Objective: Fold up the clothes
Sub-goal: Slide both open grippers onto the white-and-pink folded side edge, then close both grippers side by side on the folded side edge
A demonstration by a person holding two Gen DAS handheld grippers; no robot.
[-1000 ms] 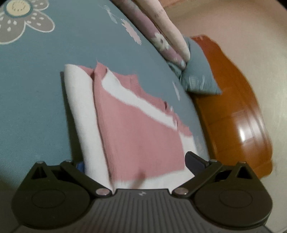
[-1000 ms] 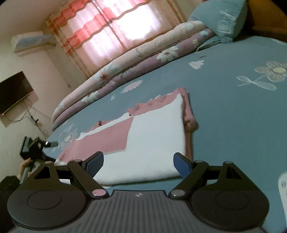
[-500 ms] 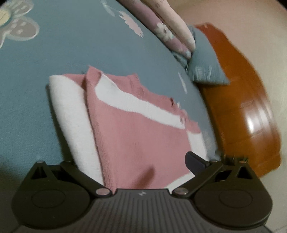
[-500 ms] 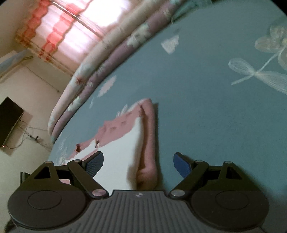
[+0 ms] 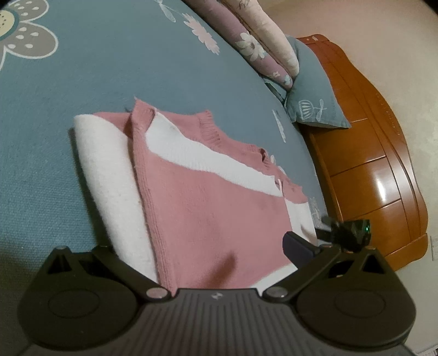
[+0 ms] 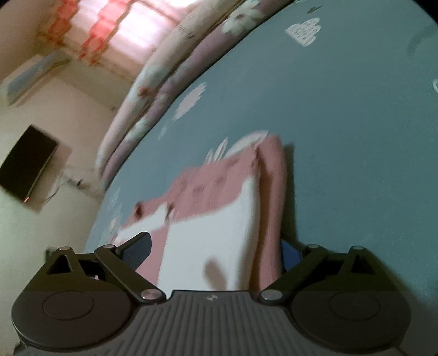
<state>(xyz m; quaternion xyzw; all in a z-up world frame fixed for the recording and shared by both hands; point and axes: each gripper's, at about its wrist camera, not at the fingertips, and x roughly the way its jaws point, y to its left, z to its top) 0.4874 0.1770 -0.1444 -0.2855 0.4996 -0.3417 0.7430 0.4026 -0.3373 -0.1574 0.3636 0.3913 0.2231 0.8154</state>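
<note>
A folded pink and white sweater (image 5: 208, 202) lies flat on the blue flowered bedsheet (image 5: 115, 71). My left gripper (image 5: 208, 246) is open at its near edge, and the cloth fills the gap between the fingers. The left fingertip is hidden behind the white fold; the right fingertip (image 5: 297, 245) shows above the cloth. In the right wrist view the same sweater (image 6: 219, 219) lies between the fingers of my open right gripper (image 6: 216, 253). Its left pad (image 6: 138, 253) rests over the pink part. Its right pad (image 6: 290, 254) sits beside the thick pink folded edge.
A rolled floral quilt (image 5: 257, 35) and a blue pillow (image 5: 312, 104) lie along the bed's far side by a wooden headboard (image 5: 377, 169). The right gripper (image 5: 347, 232) shows at the sweater's far corner. A wall television (image 6: 24, 167) and curtained window (image 6: 123, 24) stand beyond the bed.
The right gripper has swung down and in, so the sweater's edge now lies between its fingers. It has come into the left wrist view. The left gripper stays at its edge.
</note>
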